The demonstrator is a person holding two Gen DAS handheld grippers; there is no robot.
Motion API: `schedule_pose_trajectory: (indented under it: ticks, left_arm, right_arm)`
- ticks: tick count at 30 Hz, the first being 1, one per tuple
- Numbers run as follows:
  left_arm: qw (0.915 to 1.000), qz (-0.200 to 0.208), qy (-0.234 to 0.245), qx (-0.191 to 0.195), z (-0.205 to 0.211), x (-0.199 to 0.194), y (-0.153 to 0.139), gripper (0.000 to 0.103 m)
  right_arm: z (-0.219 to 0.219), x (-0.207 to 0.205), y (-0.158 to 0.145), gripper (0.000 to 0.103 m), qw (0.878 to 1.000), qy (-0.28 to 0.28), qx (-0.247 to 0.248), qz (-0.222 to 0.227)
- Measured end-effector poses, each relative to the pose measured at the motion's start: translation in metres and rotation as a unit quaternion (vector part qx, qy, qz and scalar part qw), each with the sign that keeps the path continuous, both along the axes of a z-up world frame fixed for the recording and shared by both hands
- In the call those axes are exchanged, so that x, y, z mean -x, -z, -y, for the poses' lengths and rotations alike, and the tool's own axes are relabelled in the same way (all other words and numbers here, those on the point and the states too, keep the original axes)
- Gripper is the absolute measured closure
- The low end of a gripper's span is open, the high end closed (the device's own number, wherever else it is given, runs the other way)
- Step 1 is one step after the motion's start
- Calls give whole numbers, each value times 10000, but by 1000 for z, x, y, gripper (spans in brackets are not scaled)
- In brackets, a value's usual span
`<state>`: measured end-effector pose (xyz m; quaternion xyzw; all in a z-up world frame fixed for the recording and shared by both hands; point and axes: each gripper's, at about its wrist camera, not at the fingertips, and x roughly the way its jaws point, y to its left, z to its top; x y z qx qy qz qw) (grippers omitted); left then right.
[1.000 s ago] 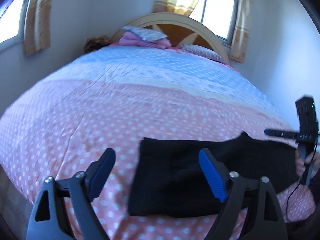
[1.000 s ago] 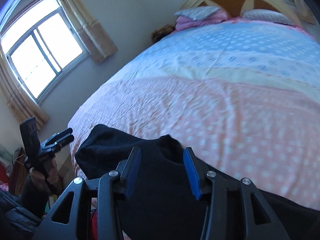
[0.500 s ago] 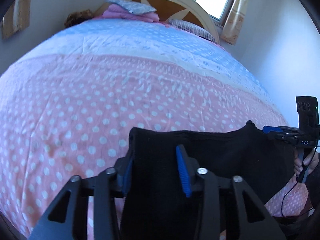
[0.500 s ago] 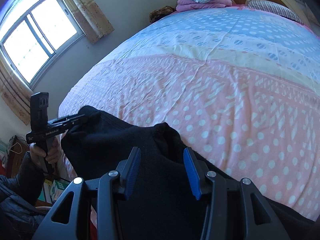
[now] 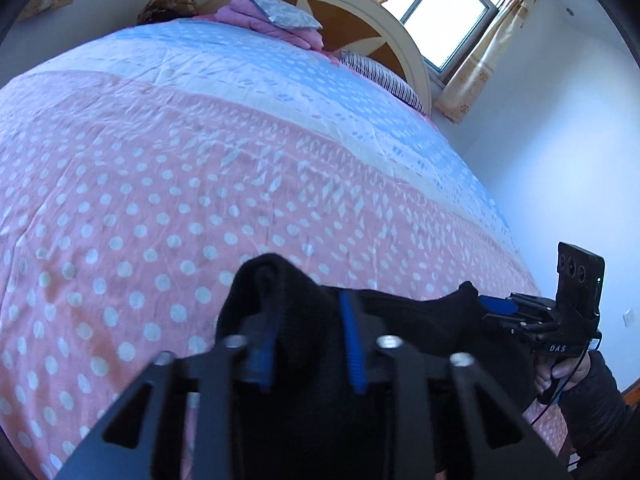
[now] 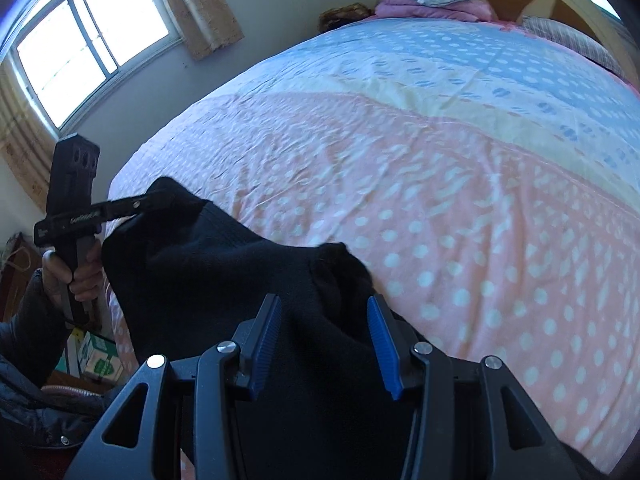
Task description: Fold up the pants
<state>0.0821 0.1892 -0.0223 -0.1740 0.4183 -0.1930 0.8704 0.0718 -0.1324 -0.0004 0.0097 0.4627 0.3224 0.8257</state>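
Black pants (image 5: 420, 320) lie across the near edge of a pink polka-dot bedspread (image 5: 160, 208). My left gripper (image 5: 309, 302) is closing its jaws, and a bunched fold of the black cloth is pinched between its blue pads (image 5: 354, 344). In the right wrist view the left gripper (image 6: 160, 202) grips the far corner of the pants (image 6: 224, 264). My right gripper (image 6: 323, 299) has black cloth filling the gap between its pads, a hump rising just ahead of them. In the left wrist view the right gripper (image 5: 488, 306) holds up the other corner.
The bedspread turns cream, then blue, toward an arched headboard (image 5: 360, 8). Folded pink bedding and pillows (image 5: 276, 20) lie there. Windows with curtains (image 6: 80, 40) are on the walls. A carton (image 6: 96, 356) stands on the floor beside the bed.
My left gripper came down onto the pants' left end and its wide jaws closed on a fold of cloth. The right gripper kept its grip and sank slightly.
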Motion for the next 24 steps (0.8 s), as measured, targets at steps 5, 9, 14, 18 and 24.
schedule_pose_trajectory:
  ticks: [5,9,14,18,24]
  left_arm:
    - [9987,294,-263,322,-3,12,-13,82]
    - [9947,429,-928,94,-3,19,-13,83]
    - [9912,375,-1071,-681,22,13,4,83]
    - [9860,346,-950,-1322,24,-1,5,72]
    - [9786,323,-1246,-1605,-32,-1,-25,45]
  right_arm:
    - [-28,1,7,96,9988,-410,268,79]
    - [-17,10,-6,99,9958,-268,669,566]
    - [-13,0,1,99,9855,4,1411,945]
    - [-29,-3,16,98,9741,-191,1774,1388]
    - [14,8,-26,85,9950,324,383,862]
